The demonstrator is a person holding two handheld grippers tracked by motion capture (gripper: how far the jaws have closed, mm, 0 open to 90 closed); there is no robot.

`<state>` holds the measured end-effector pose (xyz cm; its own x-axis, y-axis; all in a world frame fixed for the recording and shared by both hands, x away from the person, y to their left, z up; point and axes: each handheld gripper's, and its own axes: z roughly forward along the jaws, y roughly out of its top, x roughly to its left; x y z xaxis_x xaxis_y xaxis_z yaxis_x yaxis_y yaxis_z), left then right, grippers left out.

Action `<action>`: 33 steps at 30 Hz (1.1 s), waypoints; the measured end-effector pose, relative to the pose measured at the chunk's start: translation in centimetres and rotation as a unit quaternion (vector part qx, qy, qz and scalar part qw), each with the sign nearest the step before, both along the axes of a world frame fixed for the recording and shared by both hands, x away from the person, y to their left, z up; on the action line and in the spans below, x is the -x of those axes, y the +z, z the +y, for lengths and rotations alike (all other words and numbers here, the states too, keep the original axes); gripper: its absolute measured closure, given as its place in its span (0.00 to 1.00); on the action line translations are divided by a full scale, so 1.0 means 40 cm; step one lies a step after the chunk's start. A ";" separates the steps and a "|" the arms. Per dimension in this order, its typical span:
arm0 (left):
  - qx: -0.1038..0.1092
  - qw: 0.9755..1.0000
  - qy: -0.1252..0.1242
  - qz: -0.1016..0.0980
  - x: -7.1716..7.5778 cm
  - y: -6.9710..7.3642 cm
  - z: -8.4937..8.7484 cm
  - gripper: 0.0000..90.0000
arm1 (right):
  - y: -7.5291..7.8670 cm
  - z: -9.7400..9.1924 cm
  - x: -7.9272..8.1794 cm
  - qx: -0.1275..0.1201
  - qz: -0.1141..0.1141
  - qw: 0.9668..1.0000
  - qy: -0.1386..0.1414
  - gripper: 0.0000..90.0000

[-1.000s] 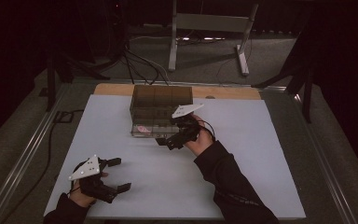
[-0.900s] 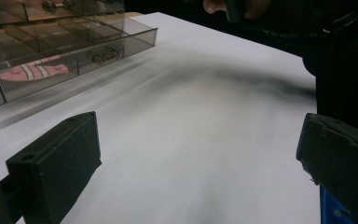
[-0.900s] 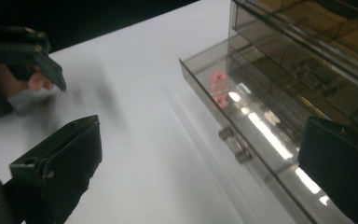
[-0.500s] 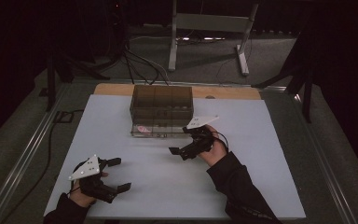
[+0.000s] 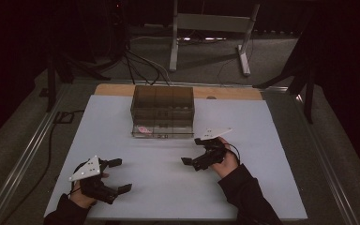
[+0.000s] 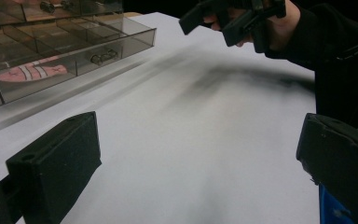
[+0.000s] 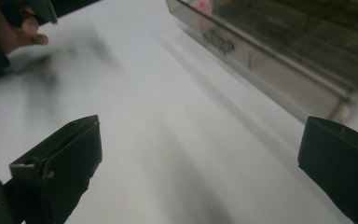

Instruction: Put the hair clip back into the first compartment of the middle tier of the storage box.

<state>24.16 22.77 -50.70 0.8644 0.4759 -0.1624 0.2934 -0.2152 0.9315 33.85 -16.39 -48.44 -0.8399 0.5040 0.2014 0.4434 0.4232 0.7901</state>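
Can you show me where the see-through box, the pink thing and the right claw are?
box (image 5: 162, 98), high view, top panel
pink thing (image 6: 35, 72), left gripper view, its middle, inside the front drawer
right claw (image 5: 194, 151), high view, between its tips

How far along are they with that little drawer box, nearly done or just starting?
It looks late in the job. The smoky plastic drawer box has its bottom drawer pulled forward, with a pink item lying inside. Both tools, left and right, are open, holding nothing, over the white tabletop. Probably left: pushing that drawer shut.
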 end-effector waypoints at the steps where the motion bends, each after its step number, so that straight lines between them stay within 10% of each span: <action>1: 0.001 1.000 0.000 0.000 0.000 0.000 0.000 0.01 | -0.004 -0.007 0.004 0.003 0.000 1.000 -0.004 0.00; 33: 0.001 1.000 -0.003 0.000 0.002 0.001 -0.002 0.01 | -0.063 -0.237 0.142 -0.001 0.000 0.996 -0.086 0.00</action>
<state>24.10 22.69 -50.66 0.8675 0.4700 -0.1628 0.2914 -0.2149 0.9322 28.15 -25.88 -50.97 -0.7416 0.6395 0.2026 0.5093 0.3401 0.7905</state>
